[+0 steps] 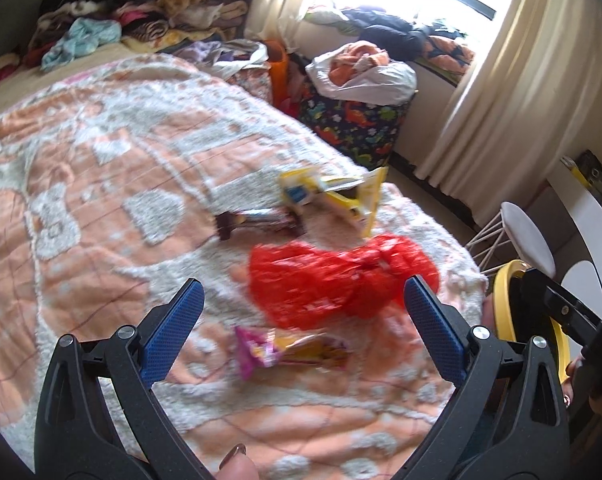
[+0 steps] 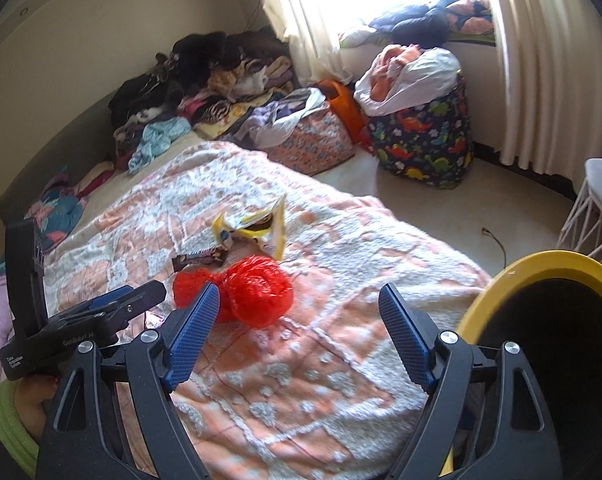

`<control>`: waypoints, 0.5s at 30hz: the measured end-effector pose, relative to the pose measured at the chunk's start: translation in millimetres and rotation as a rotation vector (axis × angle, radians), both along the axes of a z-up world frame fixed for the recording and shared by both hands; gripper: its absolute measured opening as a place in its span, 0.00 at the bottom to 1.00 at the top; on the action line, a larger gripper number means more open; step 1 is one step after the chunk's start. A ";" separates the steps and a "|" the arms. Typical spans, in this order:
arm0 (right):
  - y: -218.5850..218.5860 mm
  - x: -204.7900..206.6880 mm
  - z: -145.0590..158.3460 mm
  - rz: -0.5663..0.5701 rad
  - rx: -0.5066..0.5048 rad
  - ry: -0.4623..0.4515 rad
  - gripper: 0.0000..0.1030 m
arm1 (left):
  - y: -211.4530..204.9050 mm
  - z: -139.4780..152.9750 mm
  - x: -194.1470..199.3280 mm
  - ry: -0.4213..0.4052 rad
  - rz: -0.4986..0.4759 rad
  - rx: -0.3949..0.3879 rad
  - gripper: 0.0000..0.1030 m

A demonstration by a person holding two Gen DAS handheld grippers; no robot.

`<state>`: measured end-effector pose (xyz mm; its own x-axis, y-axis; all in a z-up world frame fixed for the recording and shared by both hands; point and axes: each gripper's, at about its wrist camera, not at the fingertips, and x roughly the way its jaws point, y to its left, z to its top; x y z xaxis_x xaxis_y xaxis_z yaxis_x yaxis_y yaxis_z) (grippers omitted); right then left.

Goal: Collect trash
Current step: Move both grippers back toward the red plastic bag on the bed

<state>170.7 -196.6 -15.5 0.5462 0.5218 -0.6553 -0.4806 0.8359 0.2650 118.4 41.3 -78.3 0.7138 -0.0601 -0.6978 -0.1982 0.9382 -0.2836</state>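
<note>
A crumpled red plastic bag (image 1: pixel 341 280) lies on the peach and white blanket (image 1: pixel 101 184). Beyond it are a torn yellow wrapper (image 1: pixel 341 196) and a dark bar wrapper (image 1: pixel 257 222); nearer lies a pink and yellow wrapper (image 1: pixel 285 350). My left gripper (image 1: pixel 304 284) is open above the blanket, its blue pads on either side of the red bag and apart from it. In the right wrist view my right gripper (image 2: pixel 299 289) is open and empty, just short of the red bag (image 2: pixel 257 292). A yellow-rimmed black bin (image 2: pixel 541 264) sits close at its right. The left gripper (image 2: pixel 141 296) shows at the left.
A heap of clothes (image 2: pixel 205 92) covers the far end of the bed. A dinosaur-print basket (image 2: pixel 425 140) topped with a white bag stands on the floor by the curtains (image 2: pixel 541 60). A white wire stool (image 2: pixel 597 208) is at the right.
</note>
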 end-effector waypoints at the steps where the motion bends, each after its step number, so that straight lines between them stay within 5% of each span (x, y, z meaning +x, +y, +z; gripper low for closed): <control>1: 5.8 2.1 -2.6 0.008 -0.006 0.005 0.77 | 3.8 -3.3 -1.2 0.007 0.007 -0.010 0.89; 6: 25.9 13.2 -13.0 0.038 -0.019 0.032 0.77 | 18.8 -20.2 -7.5 0.042 0.033 -0.072 0.86; 15: 51.8 34.2 -36.6 0.066 -0.031 0.105 0.77 | 23.2 -37.1 -11.0 0.072 0.016 -0.147 0.47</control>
